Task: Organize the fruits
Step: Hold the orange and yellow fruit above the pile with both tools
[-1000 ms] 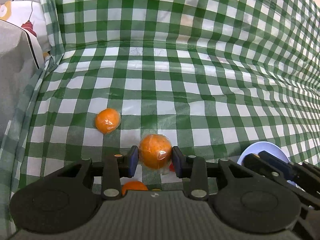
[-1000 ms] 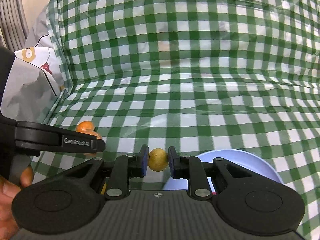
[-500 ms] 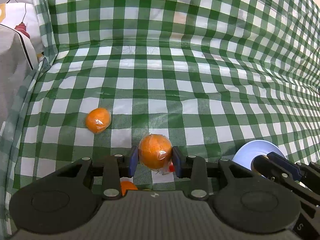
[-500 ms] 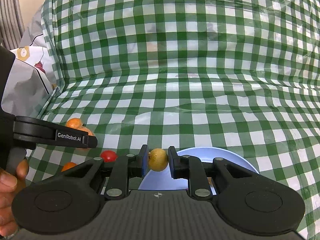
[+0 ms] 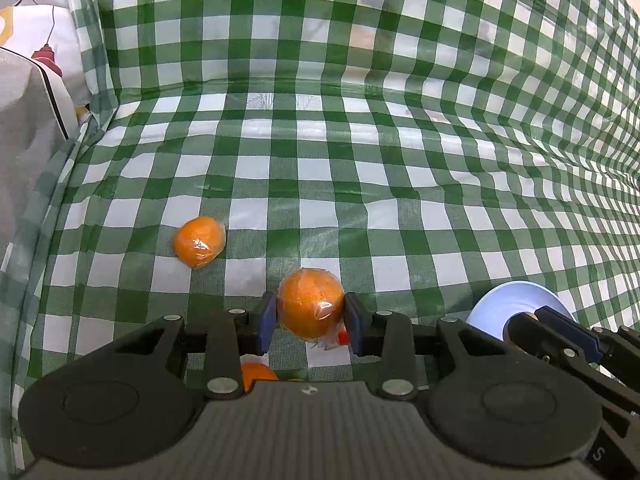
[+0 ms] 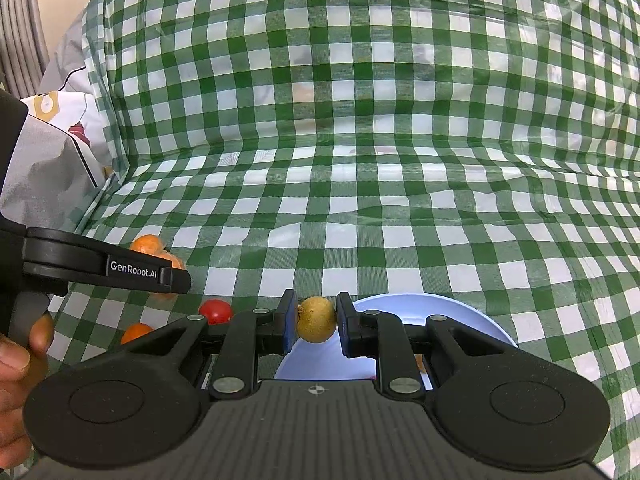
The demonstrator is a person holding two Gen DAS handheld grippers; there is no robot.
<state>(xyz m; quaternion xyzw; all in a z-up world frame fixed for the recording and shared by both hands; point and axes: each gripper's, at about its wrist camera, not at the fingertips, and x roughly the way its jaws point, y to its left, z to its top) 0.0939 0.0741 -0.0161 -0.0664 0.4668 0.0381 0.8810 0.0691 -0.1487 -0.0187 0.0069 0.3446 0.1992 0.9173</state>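
In the left wrist view my left gripper (image 5: pixel 310 314) is shut on a plastic-wrapped orange (image 5: pixel 310 307), held above the checked cloth. A second wrapped orange (image 5: pixel 199 246) lies on the cloth to the upper left. Another orange fruit (image 5: pixel 256 376) peeks out under the gripper body. In the right wrist view my right gripper (image 6: pixel 316 320) is shut on a small yellow-brown round fruit (image 6: pixel 317 319), above the left part of a pale blue plate (image 6: pixel 460 316). A red tomato (image 6: pixel 216 311) and a small orange fruit (image 6: pixel 136 332) lie left of the plate.
A green-and-white checked cloth (image 6: pixel 360 220) covers the surface and rises as a back wall. The left gripper's black arm (image 6: pixel 108 268) and a hand (image 6: pixel 20 356) fill the left of the right wrist view. Grey printed fabric (image 5: pixel 28 120) lies at the left edge.
The right gripper has shifted so the blue plate now lies more under its held fruit, and the tomato has come into view. The left gripper keeps its orange, hardly moving.
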